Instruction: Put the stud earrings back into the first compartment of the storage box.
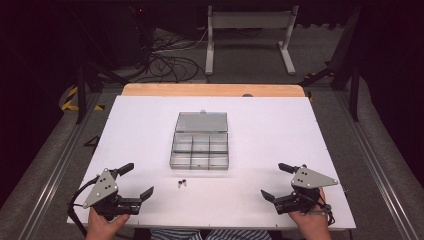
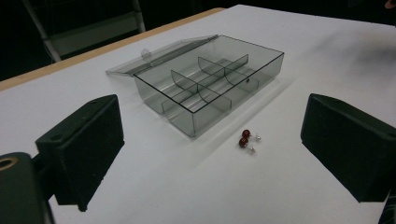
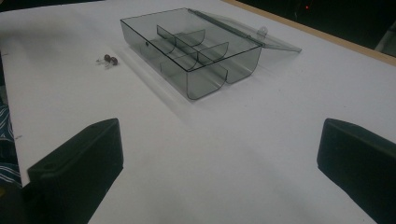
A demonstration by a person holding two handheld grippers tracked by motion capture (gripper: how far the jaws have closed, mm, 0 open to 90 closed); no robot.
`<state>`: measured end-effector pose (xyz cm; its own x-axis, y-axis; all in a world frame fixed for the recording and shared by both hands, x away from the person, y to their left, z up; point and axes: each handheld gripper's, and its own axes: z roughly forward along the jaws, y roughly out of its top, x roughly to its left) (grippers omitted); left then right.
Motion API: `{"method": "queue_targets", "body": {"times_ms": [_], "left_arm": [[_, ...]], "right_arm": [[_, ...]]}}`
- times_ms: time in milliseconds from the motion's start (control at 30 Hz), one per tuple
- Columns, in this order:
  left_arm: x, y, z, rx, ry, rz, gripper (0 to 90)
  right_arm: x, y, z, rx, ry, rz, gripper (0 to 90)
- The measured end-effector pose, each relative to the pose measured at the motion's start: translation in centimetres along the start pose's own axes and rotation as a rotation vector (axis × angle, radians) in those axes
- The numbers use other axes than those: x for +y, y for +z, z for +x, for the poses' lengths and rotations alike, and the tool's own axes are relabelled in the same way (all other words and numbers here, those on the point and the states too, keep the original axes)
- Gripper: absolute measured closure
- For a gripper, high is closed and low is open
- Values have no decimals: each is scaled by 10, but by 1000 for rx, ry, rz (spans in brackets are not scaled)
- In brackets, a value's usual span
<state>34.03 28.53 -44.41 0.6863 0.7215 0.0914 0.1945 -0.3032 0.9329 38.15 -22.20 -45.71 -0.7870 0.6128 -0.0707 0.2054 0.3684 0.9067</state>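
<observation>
A clear grey compartment box point(image 1: 200, 148) point(image 2: 210, 91) point(image 3: 189, 51) lies mid-table with its lid point(image 1: 201, 121) folded open behind it. Two small dark red bead earrings point(image 1: 182, 183) point(image 2: 245, 138) point(image 3: 109, 59) lie on the white surface just in front of the box. My left gripper point(image 1: 136, 181) point(image 2: 212, 154) rests at the near left corner, jaws wide open with nothing between them. At the near right my right gripper point(image 1: 276, 181) point(image 3: 219, 163) is open too and empty, with only bare table between its jaws.
The white tabletop point(image 1: 260, 125) has a wooden strip point(image 1: 212, 90) along its far edge. Beyond it stand a white frame point(image 1: 248, 30) and loose cables point(image 1: 170, 60) on the floor. Striped clothing point(image 1: 200, 234) shows at the near edge.
</observation>
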Motion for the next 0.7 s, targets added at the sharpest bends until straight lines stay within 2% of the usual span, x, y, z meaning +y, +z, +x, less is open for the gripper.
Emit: {"method": "queue_targets", "body": {"times_ms": [133, 267, 333, 567, 667, 700], "left_arm": [[1, 0, 0, -1, 7, 8, 79], [3, -2, 2, -27, -33, 8, 88], [3, -2, 2, -32, -35, 9, 88], [7, -2, -2, -15, 10, 20, 92], [9, -2, -3, -8, 12, 32, 99], [10, -3, -2, -19, 3, 35, 104]], "right_arm": [[-1, 1, 0, 5, 3, 2, 12], [-1, 1, -1, 9, 10, 1, 12], [0, 2, -1, 8, 10, 0, 13], [-1, 2, -1, 9, 11, 4, 15], [-1, 2, 0, 9, 13, 8, 15], [0, 2, 0, 11, 14, 7, 15]]}}
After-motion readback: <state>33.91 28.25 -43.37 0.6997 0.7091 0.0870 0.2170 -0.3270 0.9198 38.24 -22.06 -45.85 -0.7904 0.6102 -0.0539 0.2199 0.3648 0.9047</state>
